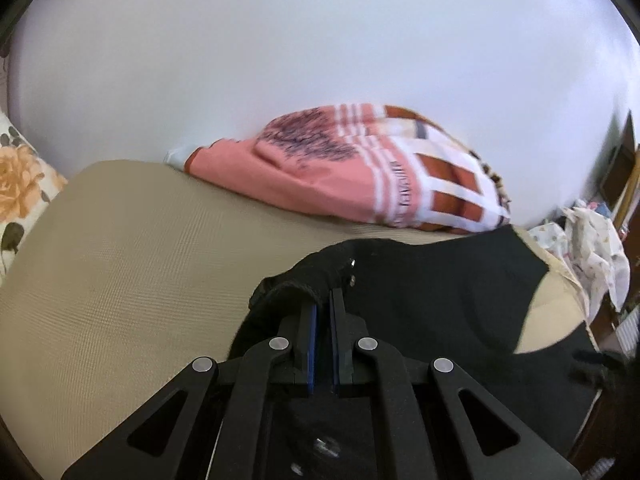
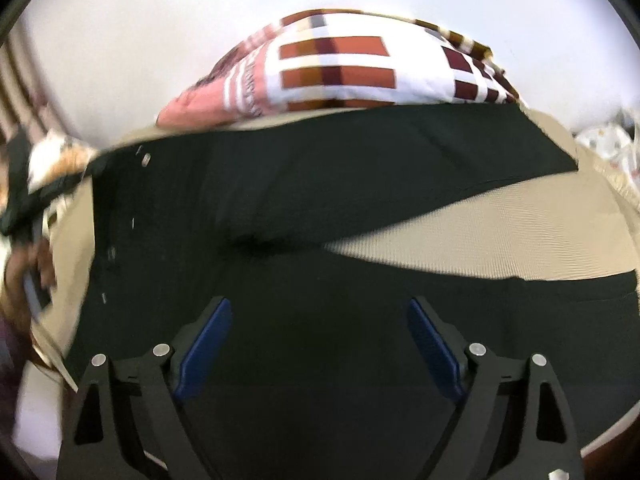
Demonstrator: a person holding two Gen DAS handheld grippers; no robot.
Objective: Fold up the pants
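A white wall [image 1: 320, 40] backs the scene, and below it a beige ribbed mattress cover [image 1: 120, 248] forms the work surface. Against the wall lies a bundled pink, white and rust patterned blanket [image 1: 360, 168], with a floral pillow [image 1: 16, 184] at the left edge of the left wrist view and a heap of pale printed cloth [image 1: 592, 248] at the right edge. The black pants [image 2: 320, 184] lie spread across the cover, waistband towards the left of the right wrist view, the two legs running rightward and parting into a wedge of bare cover. The left gripper [image 1: 323, 300] is clamped on a bunched fold of the pants at the waistband end, near the metal fasteners, its blue pads drawn close with fabric pinched at the tips. The right gripper [image 2: 320, 320] hangs above the nearer leg with its jaws wide apart and nothing between them. The step in hand appears to be gathering the waist for a lengthwise fold. To do it well, the right gripper should probably take a matching edge, so that both lift together, keeping the cloth taut and the seams aligned, clear of the blanket.
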